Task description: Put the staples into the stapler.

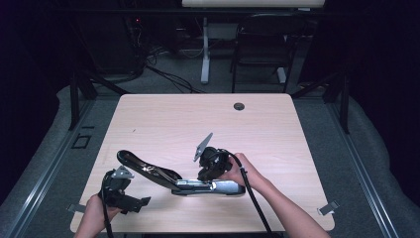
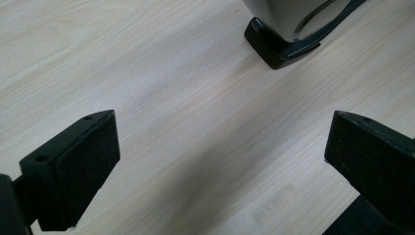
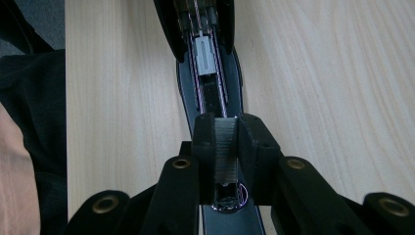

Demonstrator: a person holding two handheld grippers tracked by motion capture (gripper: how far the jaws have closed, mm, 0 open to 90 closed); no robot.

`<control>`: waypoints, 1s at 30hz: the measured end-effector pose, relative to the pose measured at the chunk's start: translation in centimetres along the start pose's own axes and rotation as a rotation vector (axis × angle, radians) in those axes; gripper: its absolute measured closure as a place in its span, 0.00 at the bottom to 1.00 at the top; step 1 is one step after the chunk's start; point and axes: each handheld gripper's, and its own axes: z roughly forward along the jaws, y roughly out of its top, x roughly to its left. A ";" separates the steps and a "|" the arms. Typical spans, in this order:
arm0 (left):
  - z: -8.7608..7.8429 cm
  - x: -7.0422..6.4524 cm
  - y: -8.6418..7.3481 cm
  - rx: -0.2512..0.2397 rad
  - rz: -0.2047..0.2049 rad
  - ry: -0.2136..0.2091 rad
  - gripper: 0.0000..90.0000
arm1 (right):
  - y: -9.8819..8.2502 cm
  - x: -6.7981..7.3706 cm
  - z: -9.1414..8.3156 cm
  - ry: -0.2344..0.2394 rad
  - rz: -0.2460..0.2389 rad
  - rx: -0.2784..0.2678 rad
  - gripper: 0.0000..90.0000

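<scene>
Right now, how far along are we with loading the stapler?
Done: the black-and-silver desk stapler lies opened on the light wooden table, its lid swung back and its channel exposed. In hand: the right tongs are shut on a grey strip of staples just above the channel. Left: seating the strip and closing the lid. The left tongs wait open.

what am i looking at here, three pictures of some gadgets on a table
A person sits at a wooden table and holds a hand tool with two black jaws in each hand. The high view looks down from above. The other two come from small cameras riding on each tool, looking along its jaws. On the table lies an opened stapler, its top swung back. The right gripper pinches a strip of staples over the stapler's open channel. The left gripper hovers over bare wood with its jaws wide apart and nothing between them.
</scene>
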 end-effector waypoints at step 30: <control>0.1 0.1 -0.1 0.006 0.000 -0.005 0.00 | -0.2 0.2 0.9 -0.007 -0.058 0.057 0.87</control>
